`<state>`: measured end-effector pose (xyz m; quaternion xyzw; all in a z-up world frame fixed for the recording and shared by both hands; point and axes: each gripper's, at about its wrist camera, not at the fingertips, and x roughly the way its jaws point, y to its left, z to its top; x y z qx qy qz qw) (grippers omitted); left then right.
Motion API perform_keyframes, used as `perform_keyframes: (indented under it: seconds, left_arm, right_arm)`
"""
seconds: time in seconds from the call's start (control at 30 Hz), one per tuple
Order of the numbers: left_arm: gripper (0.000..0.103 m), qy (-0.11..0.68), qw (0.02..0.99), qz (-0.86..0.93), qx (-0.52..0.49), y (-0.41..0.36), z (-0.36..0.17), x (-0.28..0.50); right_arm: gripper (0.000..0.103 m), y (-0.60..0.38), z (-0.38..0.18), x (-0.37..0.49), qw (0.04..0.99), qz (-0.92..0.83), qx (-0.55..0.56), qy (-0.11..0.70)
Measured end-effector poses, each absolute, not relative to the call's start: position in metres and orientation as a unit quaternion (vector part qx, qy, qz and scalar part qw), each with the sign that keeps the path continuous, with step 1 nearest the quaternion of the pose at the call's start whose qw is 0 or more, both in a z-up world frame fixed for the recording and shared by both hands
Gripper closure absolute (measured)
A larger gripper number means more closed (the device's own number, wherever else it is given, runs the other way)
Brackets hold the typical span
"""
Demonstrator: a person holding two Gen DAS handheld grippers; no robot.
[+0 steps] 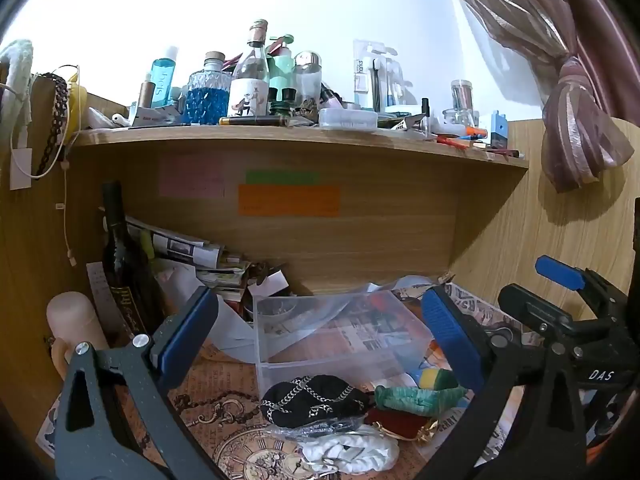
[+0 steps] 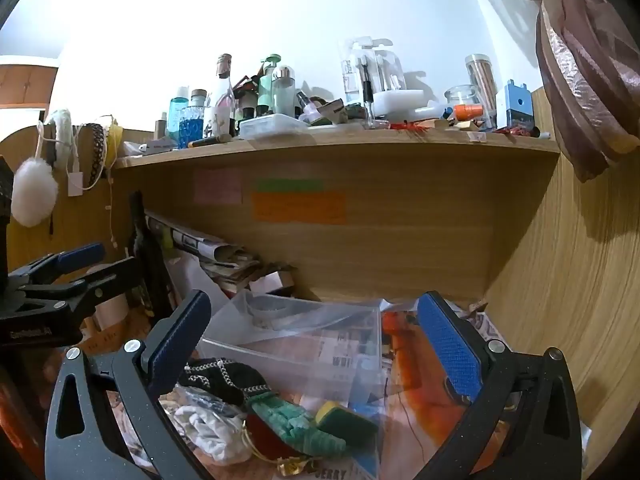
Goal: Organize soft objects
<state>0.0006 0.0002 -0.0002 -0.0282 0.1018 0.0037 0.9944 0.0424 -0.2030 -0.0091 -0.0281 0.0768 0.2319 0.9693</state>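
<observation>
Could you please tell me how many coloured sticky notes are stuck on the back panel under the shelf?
3: a pink note at left, a green note beside it, and an orange note directly below the green.

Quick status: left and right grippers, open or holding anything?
Left gripper: open, holding nothing, above the clear plastic bin.
Right gripper: open, holding nothing.

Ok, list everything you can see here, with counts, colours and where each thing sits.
Clear plastic bin: one, transparent, desk centre, under the shelf.
Black pouch: one, black with chain trim, in front of the bin.
Green cloth: one, green, right of the pouch.
White cloth: one, white, nearest the camera.
Sponge: one, yellow and green, beside the green cloth.
Wine bottle: one, dark, left under the shelf.
Shelf: one, wooden, crowded with bottles.
Left gripper: open.
Right gripper: open.
</observation>
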Motion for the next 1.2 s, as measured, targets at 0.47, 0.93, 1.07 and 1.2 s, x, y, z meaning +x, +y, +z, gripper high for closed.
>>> perform_keyframes:
  seconds: [0.47,0.93,1.07,1.2]
  left_arm:
    - [0.000,0.098,0.995,0.002,-0.023,-0.003,0.000,0.001]
    - [0.000,0.096,0.995,-0.001,-0.015,-0.008,0.002,0.000]
    - [0.000,0.096,0.995,-0.001,-0.014,-0.007,0.002,0.001]
    - [0.000,0.095,0.995,-0.002,-0.014,-0.007,0.002,0.001]
  right_arm:
    - [0.000,-0.199,-0.007,0.040,0.967,0.241,-0.025,0.080]
    - [0.000,-0.200,-0.007,0.039,0.966,0.243,-0.019,0.081]
    - [0.000,-0.202,-0.008,0.040,0.966,0.244,-0.016,0.081]
    - [0.000,-0.202,-0.007,0.039,0.966,0.244,-0.015,0.080]
